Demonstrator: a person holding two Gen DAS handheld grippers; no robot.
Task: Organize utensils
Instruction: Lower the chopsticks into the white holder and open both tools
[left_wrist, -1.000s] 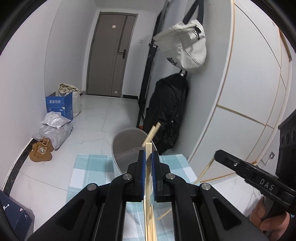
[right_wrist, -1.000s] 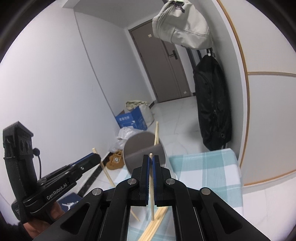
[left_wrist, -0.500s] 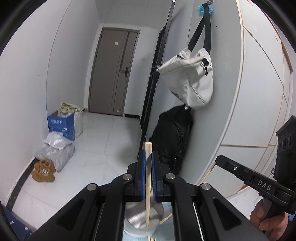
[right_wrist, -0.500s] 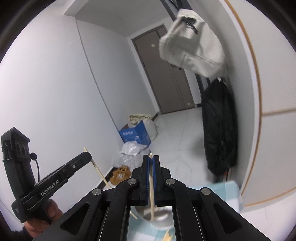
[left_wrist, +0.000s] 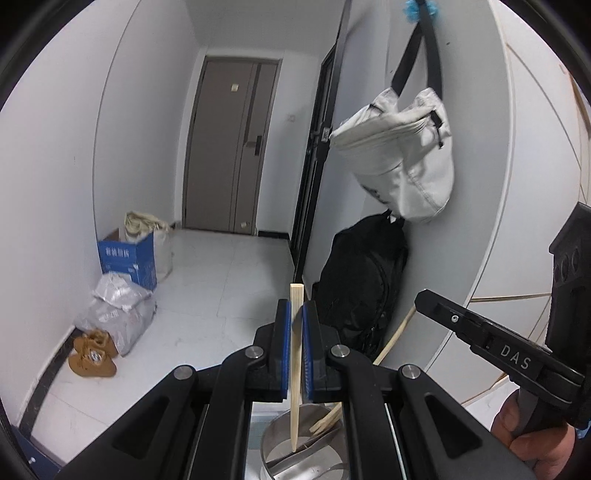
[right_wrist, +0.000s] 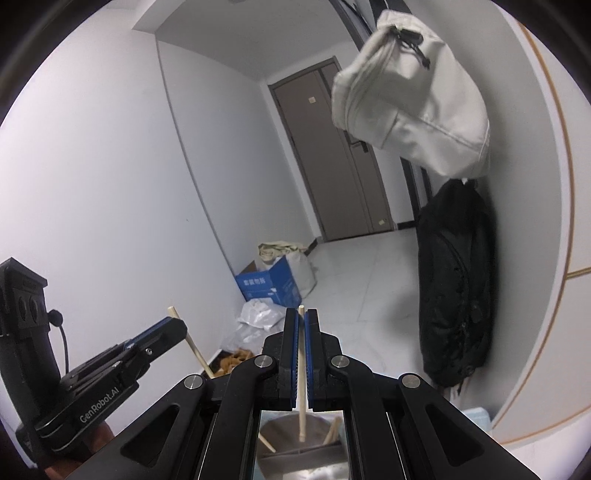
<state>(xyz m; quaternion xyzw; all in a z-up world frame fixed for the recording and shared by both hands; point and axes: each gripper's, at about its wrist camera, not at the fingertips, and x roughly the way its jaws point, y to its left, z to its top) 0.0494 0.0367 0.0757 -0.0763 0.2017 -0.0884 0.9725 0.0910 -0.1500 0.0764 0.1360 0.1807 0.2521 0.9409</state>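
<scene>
My left gripper (left_wrist: 295, 317) is shut on a flat wooden chopstick (left_wrist: 294, 406) that hangs nearly upright, its lower tip over the open steel holder (left_wrist: 275, 432). Other chopsticks (left_wrist: 325, 424) lean inside the holder. My right gripper (right_wrist: 301, 321) is shut on a thin round chopstick (right_wrist: 302, 406), whose tip hangs over the same steel holder (right_wrist: 317, 432). In the left wrist view the right gripper (left_wrist: 424, 295) appears at the right with its chopstick (left_wrist: 397, 336). In the right wrist view the left gripper (right_wrist: 177, 326) appears at the left with its chopstick (right_wrist: 194, 347).
A white bag (left_wrist: 402, 155) hangs on the wall above a black backpack (left_wrist: 362, 291). On the floor to the left are a blue box (left_wrist: 129, 258), a plastic sack (left_wrist: 118, 314) and brown shoes (left_wrist: 92, 354). A corner of checked cloth (right_wrist: 476, 417) shows at the right.
Both grippers have risen, each lifting its chopstick. The steel holder and checked cloth have dropped to the bottom of both views, and the hanging bag sits lower in view.
</scene>
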